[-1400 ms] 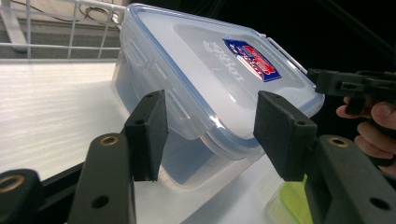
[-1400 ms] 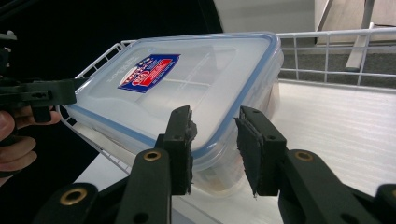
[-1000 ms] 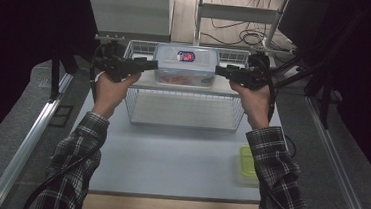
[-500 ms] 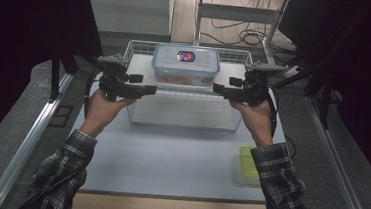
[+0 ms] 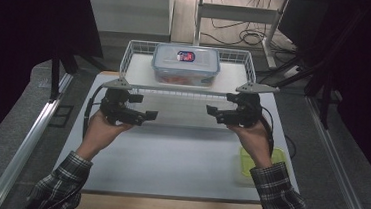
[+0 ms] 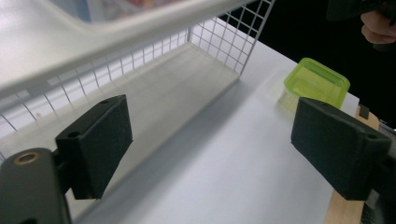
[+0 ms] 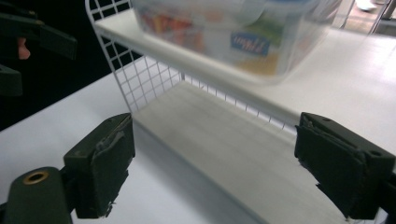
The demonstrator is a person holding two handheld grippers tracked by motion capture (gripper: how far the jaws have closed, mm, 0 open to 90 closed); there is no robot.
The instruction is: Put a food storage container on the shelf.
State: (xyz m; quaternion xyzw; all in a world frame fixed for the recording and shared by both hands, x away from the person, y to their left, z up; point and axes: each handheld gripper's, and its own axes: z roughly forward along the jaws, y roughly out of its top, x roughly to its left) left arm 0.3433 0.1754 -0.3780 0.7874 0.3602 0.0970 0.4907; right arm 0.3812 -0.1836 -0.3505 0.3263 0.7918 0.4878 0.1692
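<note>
A white wire-mesh rack (image 5: pixel 136 65) with two white shelves stands at the far edge of the white bench (image 5: pixel 179 159). On its upper shelf sits a clear plastic food box with a snap-on lid and a blue-and-red label (image 5: pixel 185 63), with reddish contents showing through its walls; the right gripper view shows the box (image 7: pixel 224 32) close up and blurred, above the bare lower shelf.

The left gripper (image 5: pixel 145 115) is held above the bench in front of the rack's left end, pointing toward the middle; in its own view the jaws stand wide apart with nothing between them. The right gripper (image 5: pixel 214 113) is held in front of the rack's right end, pointing back toward the left one, its jaws likewise spread wide and empty. The two grippers are well apart from each other and from the rack.

A lime-green translucent plastic container (image 5: pixel 249 162) lies near the bench's right edge, partly hidden behind the person's right forearm in a plaid sleeve (image 5: pixel 277 192).
</note>
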